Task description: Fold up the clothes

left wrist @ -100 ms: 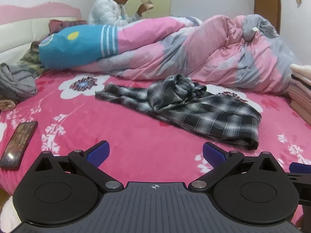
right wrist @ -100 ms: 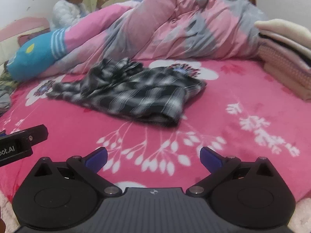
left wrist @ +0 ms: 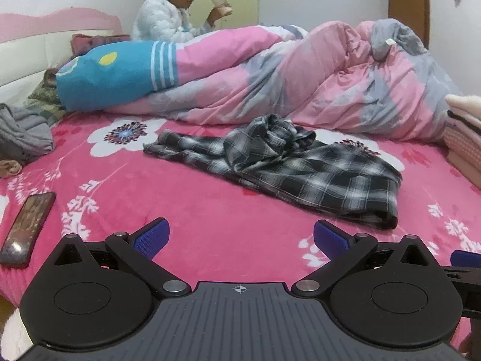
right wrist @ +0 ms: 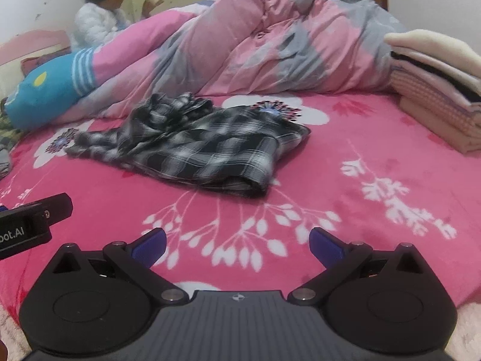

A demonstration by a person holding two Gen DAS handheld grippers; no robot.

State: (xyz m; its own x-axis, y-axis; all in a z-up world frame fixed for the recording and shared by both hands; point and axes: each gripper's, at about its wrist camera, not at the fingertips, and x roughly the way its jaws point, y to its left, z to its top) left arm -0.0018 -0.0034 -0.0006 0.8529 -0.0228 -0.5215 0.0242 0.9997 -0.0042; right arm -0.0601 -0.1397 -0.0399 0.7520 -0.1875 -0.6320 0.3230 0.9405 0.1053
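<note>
A black-and-white plaid garment (left wrist: 288, 165) (right wrist: 195, 147) lies crumpled on the pink flowered bedspread (left wrist: 210, 210) (right wrist: 345, 156), bunched high at its far end. My left gripper (left wrist: 240, 237) hovers open near the bed's front edge, well short of the garment, with nothing between its blue pads. My right gripper (right wrist: 237, 243) is also open and empty, with the garment ahead and a little left of it. The left gripper's body (right wrist: 30, 228) shows at the left edge of the right wrist view.
A phone (left wrist: 27, 228) lies at the left front of the bed. A grey garment (left wrist: 24, 135) sits at the left. A pink and grey duvet (left wrist: 300, 75) is heaped behind. Folded clothes (right wrist: 436, 90) are stacked at the right. A person (left wrist: 168, 15) sits at the back.
</note>
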